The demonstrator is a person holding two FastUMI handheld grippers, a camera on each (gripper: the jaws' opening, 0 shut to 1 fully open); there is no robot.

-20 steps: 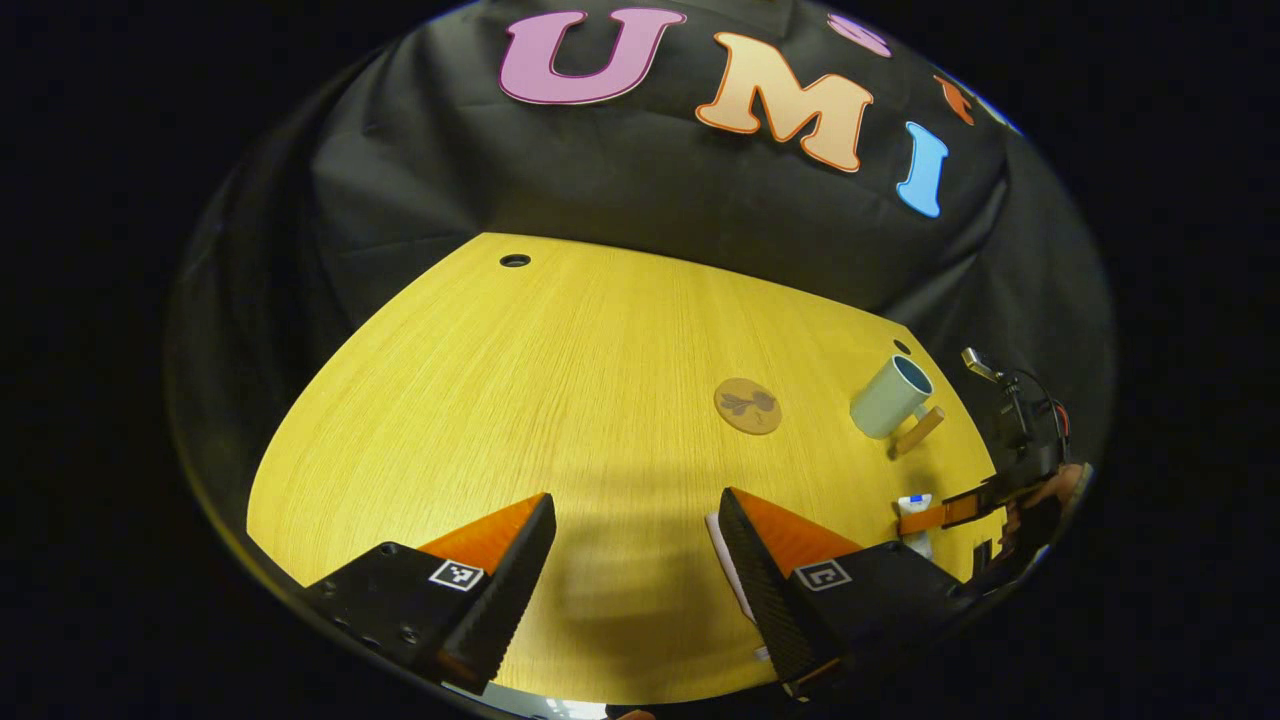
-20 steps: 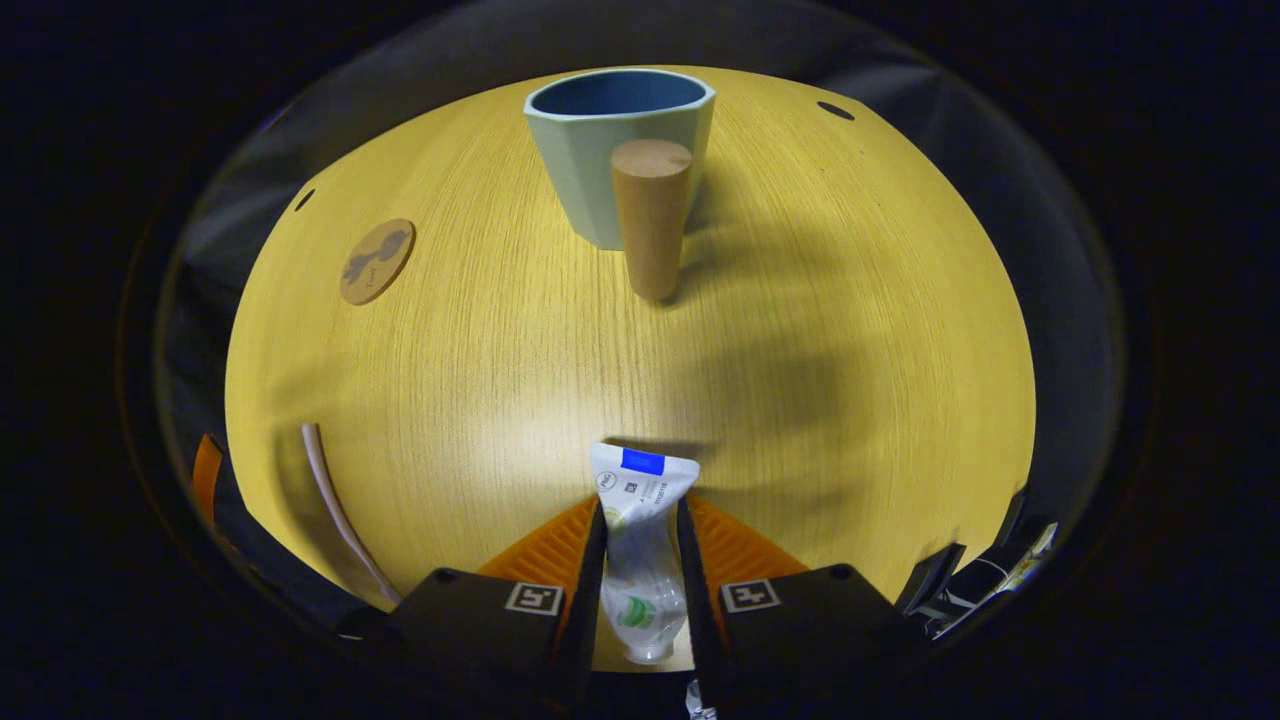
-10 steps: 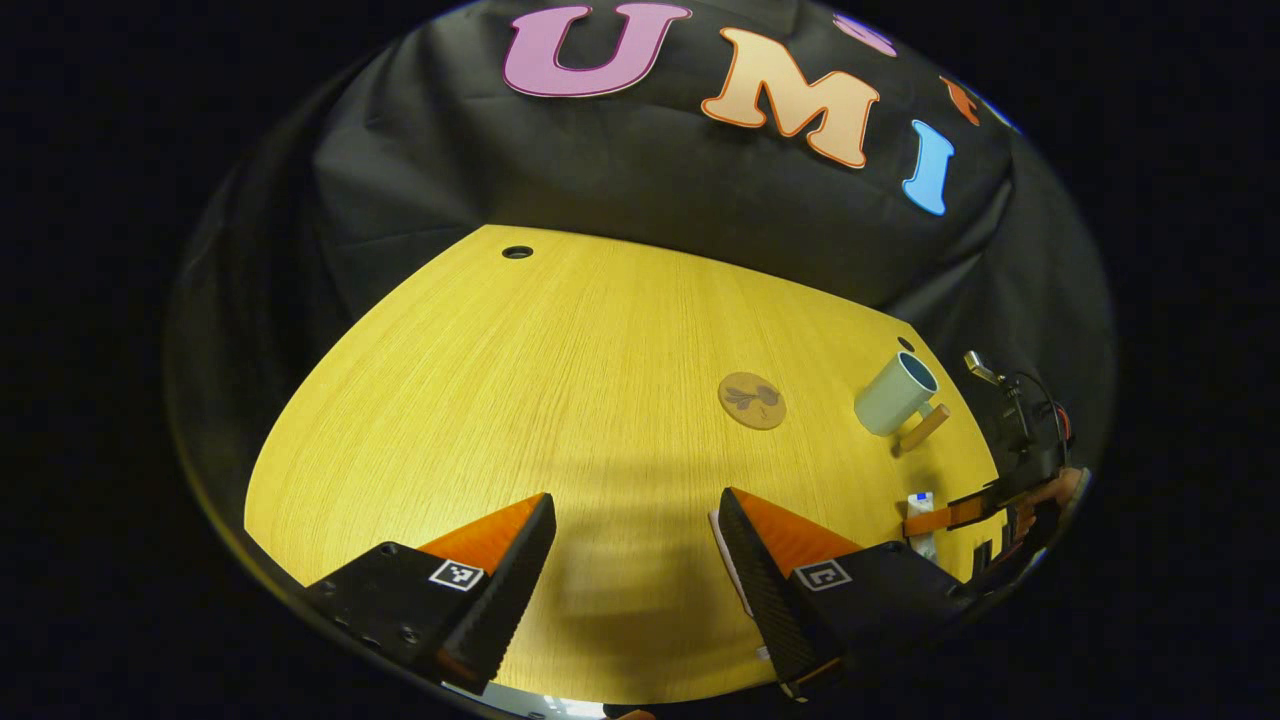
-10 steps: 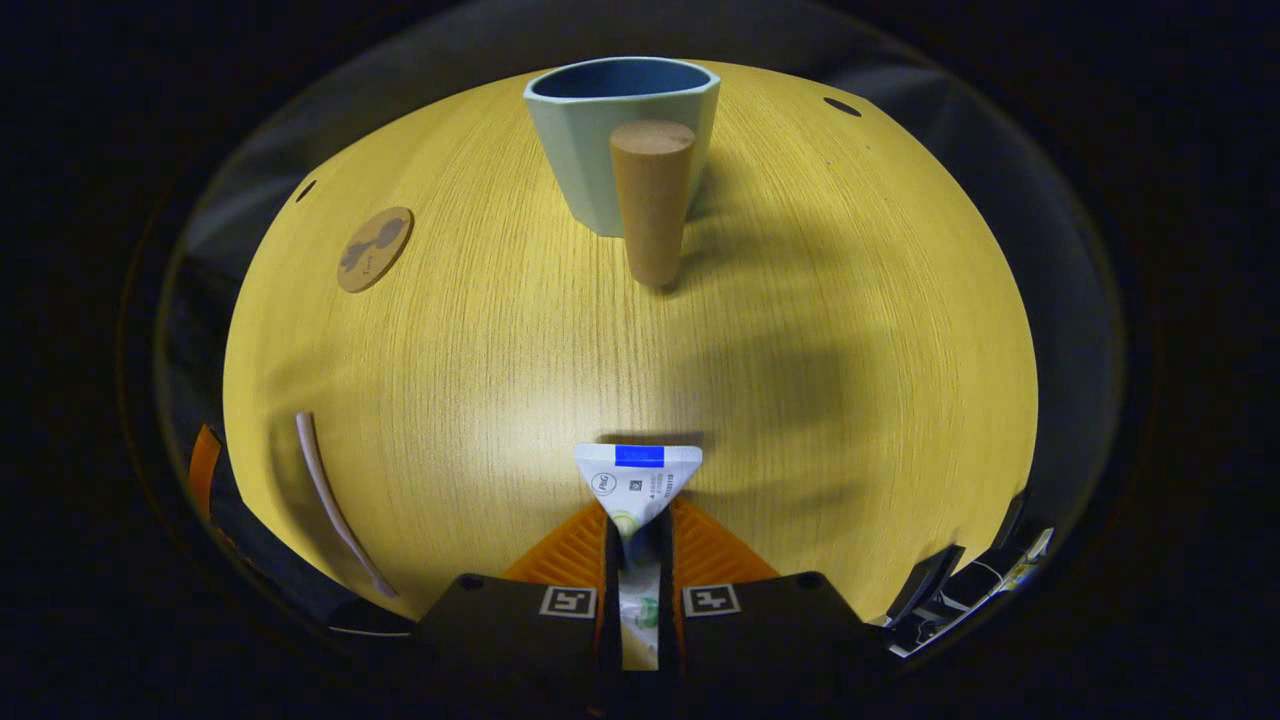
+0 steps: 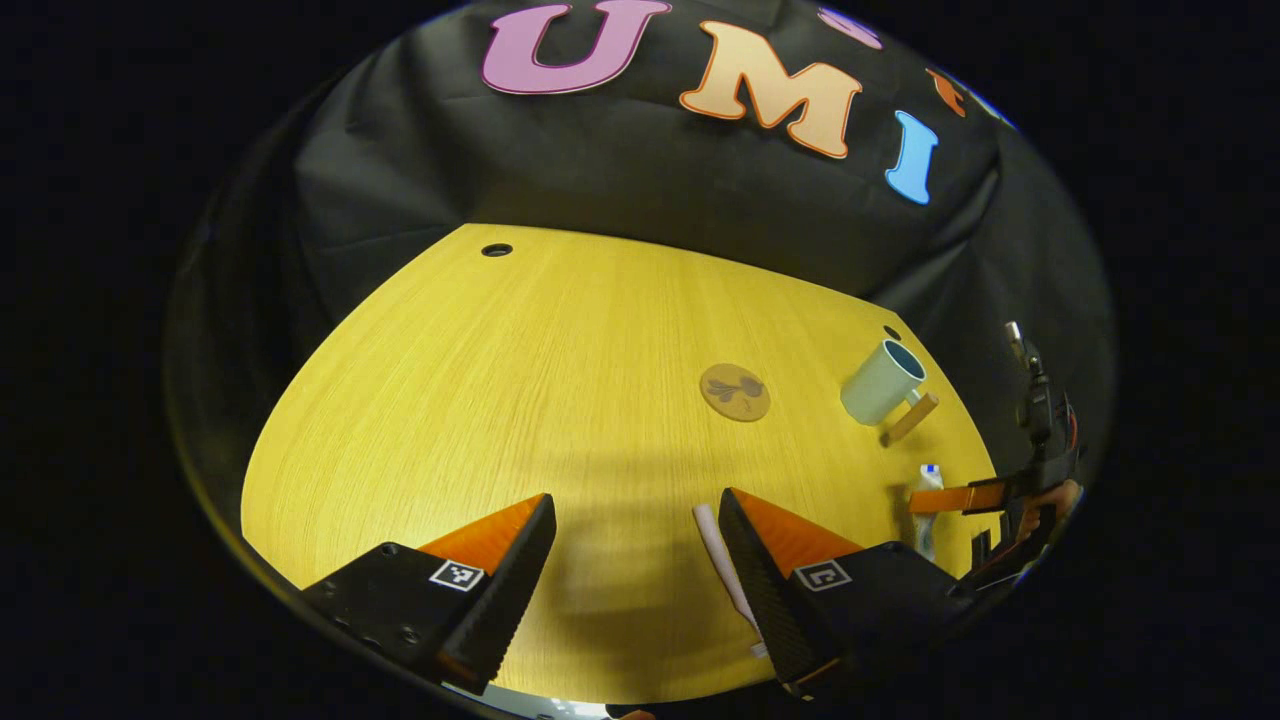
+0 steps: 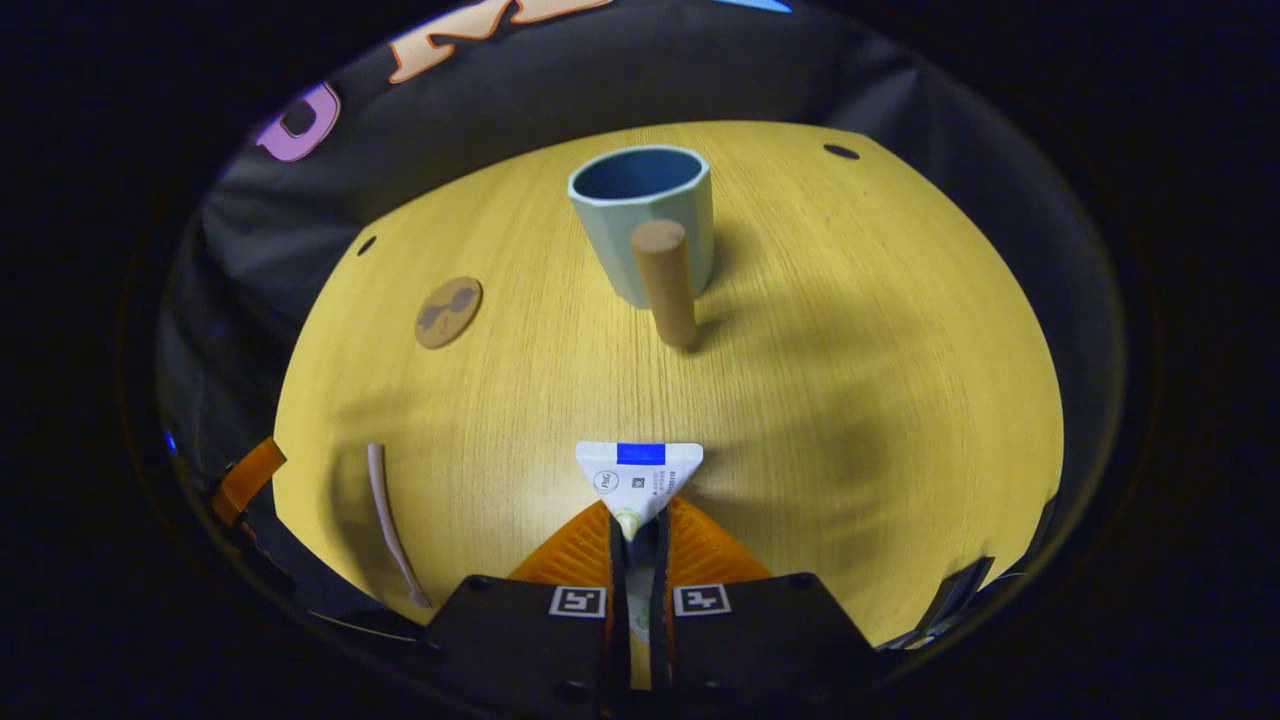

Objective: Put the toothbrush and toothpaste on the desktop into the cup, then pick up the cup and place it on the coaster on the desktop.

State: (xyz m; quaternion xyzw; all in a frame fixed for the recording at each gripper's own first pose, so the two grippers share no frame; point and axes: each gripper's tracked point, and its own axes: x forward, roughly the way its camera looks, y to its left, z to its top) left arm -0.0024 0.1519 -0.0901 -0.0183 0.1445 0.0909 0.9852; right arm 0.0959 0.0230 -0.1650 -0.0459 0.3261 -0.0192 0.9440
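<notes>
The right gripper [image 6: 637, 535] is clamped on one white toothpaste tube [image 6: 640, 475]; the left gripper [image 5: 637, 540] gapes apart. One pale-green mug [image 6: 642, 230] stands at twelve o'clock, one round cork coaster [image 6: 448, 312] at ten, one pink toothbrush [image 6: 388, 520] at eight.

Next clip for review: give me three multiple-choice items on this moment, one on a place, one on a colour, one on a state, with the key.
1. Where does the toothbrush lie?
A. in the cup
B. flat on the desk
C. on the coaster

2. What colour is the cup on the outside?
A. red
B. pale green
C. black

3. What is the right hand-held gripper doing?
A. clamping the toothpaste
B. hanging open
C. gripping the cup's handle

Key: 1 B, it rests on the desk, apart from the coaster. 2 B, pale green wall, blue inside. 3 A, both fingers press the toothpaste.
</notes>
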